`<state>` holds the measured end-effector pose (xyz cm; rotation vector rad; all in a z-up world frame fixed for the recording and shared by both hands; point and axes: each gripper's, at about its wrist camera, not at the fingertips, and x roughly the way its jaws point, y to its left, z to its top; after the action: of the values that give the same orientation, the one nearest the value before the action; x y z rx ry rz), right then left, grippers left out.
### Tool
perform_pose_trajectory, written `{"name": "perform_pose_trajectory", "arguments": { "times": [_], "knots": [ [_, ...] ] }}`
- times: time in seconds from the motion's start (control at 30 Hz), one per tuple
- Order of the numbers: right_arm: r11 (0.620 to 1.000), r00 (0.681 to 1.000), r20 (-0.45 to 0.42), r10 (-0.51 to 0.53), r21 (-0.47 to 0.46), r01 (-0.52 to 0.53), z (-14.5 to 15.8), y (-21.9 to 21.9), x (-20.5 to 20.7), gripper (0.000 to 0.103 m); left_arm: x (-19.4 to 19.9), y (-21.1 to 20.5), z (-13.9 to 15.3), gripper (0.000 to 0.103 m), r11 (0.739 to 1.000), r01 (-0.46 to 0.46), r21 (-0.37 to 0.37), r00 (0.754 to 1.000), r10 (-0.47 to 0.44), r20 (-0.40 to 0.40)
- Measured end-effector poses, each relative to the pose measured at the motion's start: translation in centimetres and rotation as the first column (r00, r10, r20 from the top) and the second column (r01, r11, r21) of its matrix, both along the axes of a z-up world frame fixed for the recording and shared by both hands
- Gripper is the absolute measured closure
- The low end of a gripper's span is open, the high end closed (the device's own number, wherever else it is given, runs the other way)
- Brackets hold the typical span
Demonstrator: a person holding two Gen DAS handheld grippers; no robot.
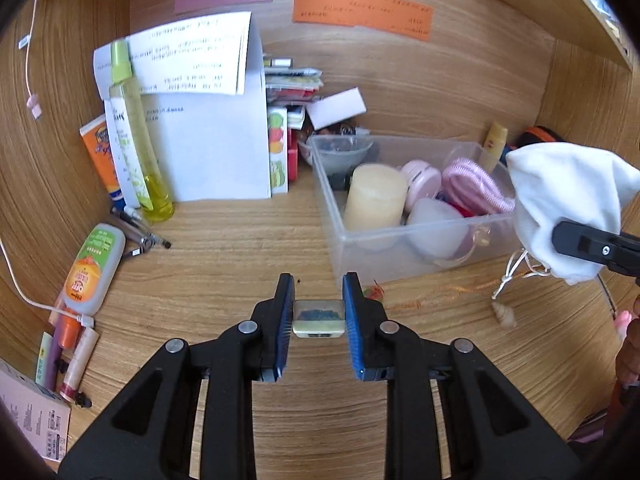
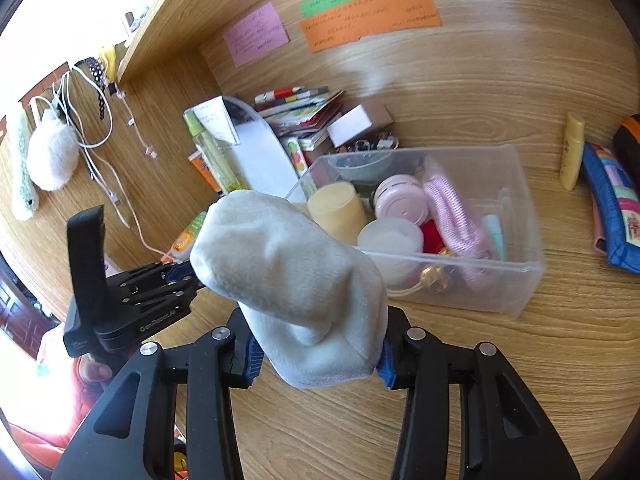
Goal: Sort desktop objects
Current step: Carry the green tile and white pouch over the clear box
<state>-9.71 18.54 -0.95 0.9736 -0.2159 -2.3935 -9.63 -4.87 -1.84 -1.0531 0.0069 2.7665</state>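
My left gripper (image 1: 319,292) is shut on a small square translucent case (image 1: 319,317) with something dark blue inside, held just above the desk in front of the clear plastic bin (image 1: 420,236). My right gripper (image 2: 316,360) is shut on a white cloth pouch (image 2: 296,280), held near the bin's (image 2: 516,280) front left corner; the pouch also shows at the right of the left wrist view (image 1: 568,204). The bin holds a cream candle (image 1: 374,196), a pink round case (image 1: 422,178), a pink striped item (image 1: 474,186) and a white lidded jar (image 2: 390,240).
White papers (image 1: 208,120) and a yellow-green spray bottle (image 1: 136,136) stand at the back left, with booklets (image 1: 288,92) beside them. A repellent bottle (image 1: 94,268), pens (image 1: 140,232) and lip balms (image 1: 76,360) lie left. A small shell (image 1: 505,314), a yellow tube (image 2: 572,152) and a colourful pouch (image 2: 612,208) lie right.
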Motion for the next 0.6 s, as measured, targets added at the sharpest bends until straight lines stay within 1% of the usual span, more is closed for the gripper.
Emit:
{"name": "perform_pose_trajectory", "arguments": {
  "times": [0.33,0.4,0.6],
  "knots": [
    [0.998,0.998,-0.025,-0.06,-0.011,0.06,1.2,1.8,-0.5,0.063,-0.7,1.3,1.9,0.079,1.0,0.027,0.003,0.999,-0.027,-0.035],
    [0.998,0.997,-0.029,-0.07,-0.009,0.07,1.4,2.1,-0.8,0.063,-1.0,1.5,2.3,0.079,0.999,0.037,0.011,0.998,-0.037,-0.041],
    [0.995,0.994,-0.043,-0.099,0.013,0.1,1.7,2.6,-1.9,0.063,-1.8,2.6,3.0,0.079,0.998,0.055,0.005,0.997,-0.055,-0.056]
  ]
}}
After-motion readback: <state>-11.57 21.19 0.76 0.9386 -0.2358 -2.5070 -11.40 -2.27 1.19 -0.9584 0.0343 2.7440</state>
